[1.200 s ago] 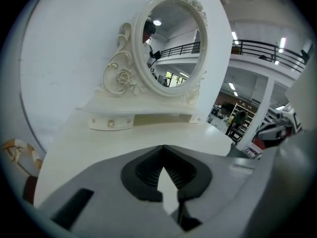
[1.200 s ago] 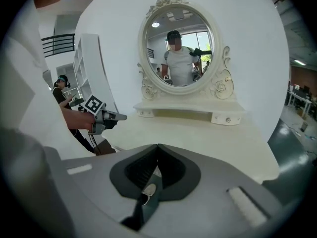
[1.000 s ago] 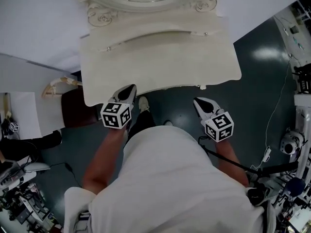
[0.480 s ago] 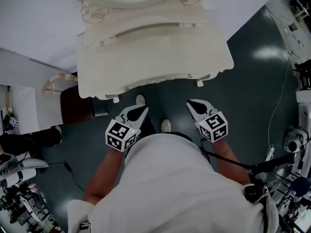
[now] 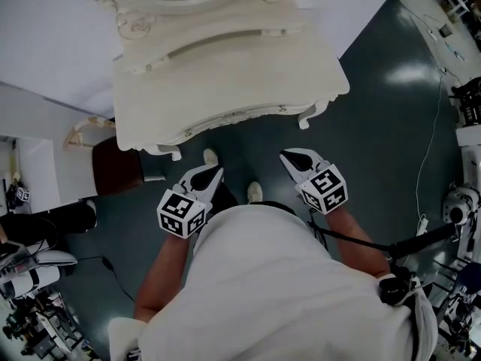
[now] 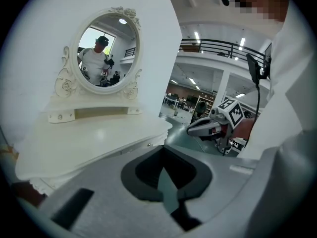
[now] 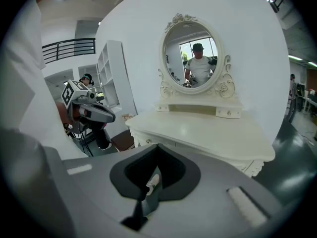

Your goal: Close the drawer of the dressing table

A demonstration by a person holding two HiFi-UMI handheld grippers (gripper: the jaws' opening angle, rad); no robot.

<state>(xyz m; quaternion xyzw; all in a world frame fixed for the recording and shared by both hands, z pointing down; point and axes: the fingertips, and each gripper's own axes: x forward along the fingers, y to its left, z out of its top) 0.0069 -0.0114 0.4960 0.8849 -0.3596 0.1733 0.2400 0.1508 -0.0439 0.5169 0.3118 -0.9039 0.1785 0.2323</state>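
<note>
- Left gripper [image 5: 211, 174] is pinched shut on nothing, hanging just short of the dressing table [image 5: 225, 74]
- Right gripper [image 5: 291, 157] is closed and empty, level beside it
- Drawer [image 5: 233, 116] sits flush in the table's front edge, both claws clear of it

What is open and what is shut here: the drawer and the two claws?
Dressing table drawer: shut, front flush with the table.
Left claw: shut, holding nothing, clear of the table.
Right claw: shut, holding nothing, clear of the table.

Cream dressing table [image 5: 225, 81] — dark-teal floor [image 5: 376, 141]
</note>
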